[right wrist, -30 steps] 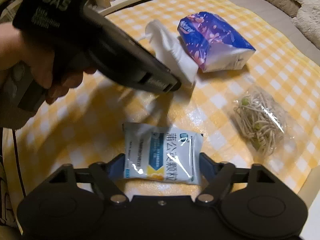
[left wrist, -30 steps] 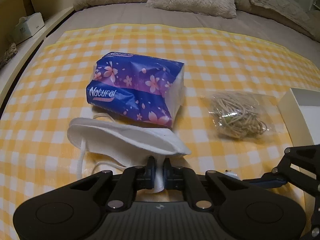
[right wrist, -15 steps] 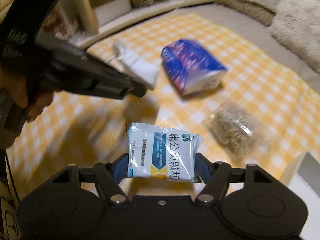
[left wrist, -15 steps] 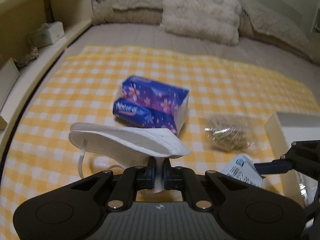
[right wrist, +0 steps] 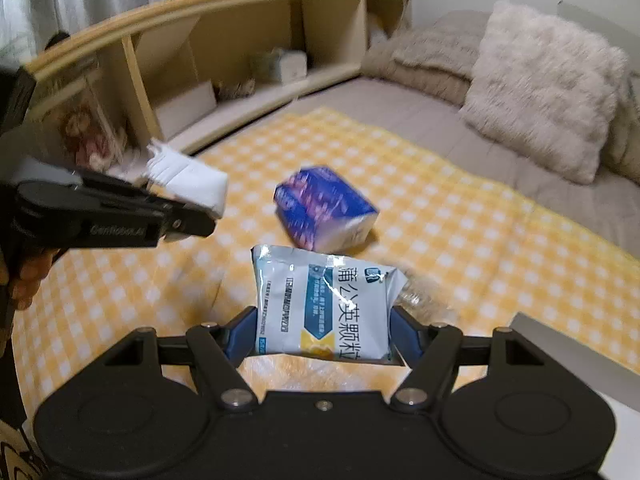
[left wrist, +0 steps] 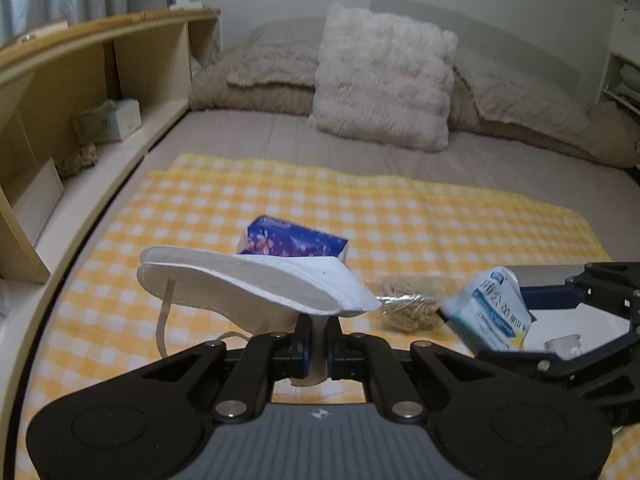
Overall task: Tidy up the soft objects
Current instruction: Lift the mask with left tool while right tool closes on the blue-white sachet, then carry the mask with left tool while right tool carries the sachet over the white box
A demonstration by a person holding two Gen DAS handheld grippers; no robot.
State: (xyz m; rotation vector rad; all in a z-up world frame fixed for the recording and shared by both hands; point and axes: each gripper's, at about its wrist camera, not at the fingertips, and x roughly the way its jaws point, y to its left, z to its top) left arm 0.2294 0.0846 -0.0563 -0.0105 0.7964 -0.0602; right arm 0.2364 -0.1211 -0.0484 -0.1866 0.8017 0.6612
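In the left wrist view, the left tongs [left wrist: 316, 340] are pinched tight on the lower edge of a white face mask [left wrist: 256, 284], which is held up in the air above the yellow checked cloth [left wrist: 420, 216] spread on the bed [left wrist: 360, 148]; an ear loop dangles from the mask's left end. Behind the mask a purple tissue pack [left wrist: 296, 240] lies on the cloth, and to the right of it a clear bag of rubber bands [left wrist: 408, 308]. At the right edge the right tongs [left wrist: 532, 320] hold a white and blue sachet [left wrist: 496, 308] above a white box [left wrist: 580, 328]. A fluffy pillow [left wrist: 384, 80] leans at the head of the bed. In the right wrist view, the right tongs [right wrist: 322, 336] are closed part-way onto the sachet [right wrist: 324, 308], one finger on each side edge, holding it upright off the cloth [right wrist: 480, 220]. The tissue pack [right wrist: 324, 208], blurred, lies beyond it. At the left, the left tongs [right wrist: 212, 216] carry the mask [right wrist: 188, 176] in front of a wooden shelf [right wrist: 200, 40].
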